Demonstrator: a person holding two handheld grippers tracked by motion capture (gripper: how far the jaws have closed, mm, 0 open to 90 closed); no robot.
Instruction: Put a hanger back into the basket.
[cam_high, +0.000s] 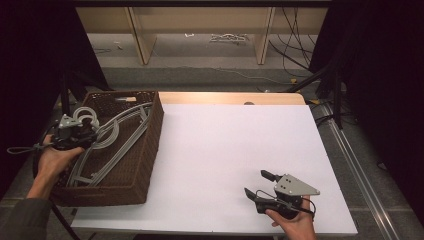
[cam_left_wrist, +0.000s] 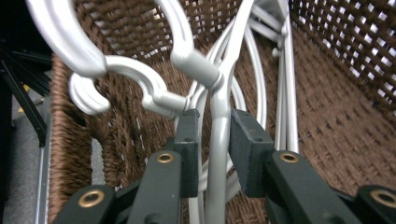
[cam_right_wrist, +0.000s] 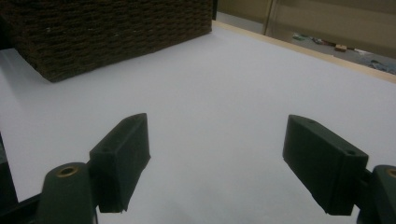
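A brown wicker basket (cam_high: 151, 145) stands at the left end of the white table top (cam_high: 225, 145). Several grey plastic hangers (cam_high: 120, 134) lie in it, hooks toward its far left corner. My left gripper (cam_high: 91, 134) reaches into the basket from the left. In the left gripper view its jaws (cam_left_wrist: 215, 122) straddle the neck of one grey hanger (cam_left_wrist: 218, 158) just below the hook, with a slim gap at the left pad. My right gripper (cam_high: 255, 182) rests low over the table near the front right, open and holding nothing (cam_right_wrist: 217, 140).
The basket's woven wall (cam_right_wrist: 107, 32) shows far left in the right gripper view. A wooden strip (cam_high: 230, 97) edges the table's far side. Beyond it are wooden frame legs (cam_high: 140, 40) and loose cables (cam_high: 295, 45) on the floor. A metal rail (cam_high: 355, 155) runs along the right.
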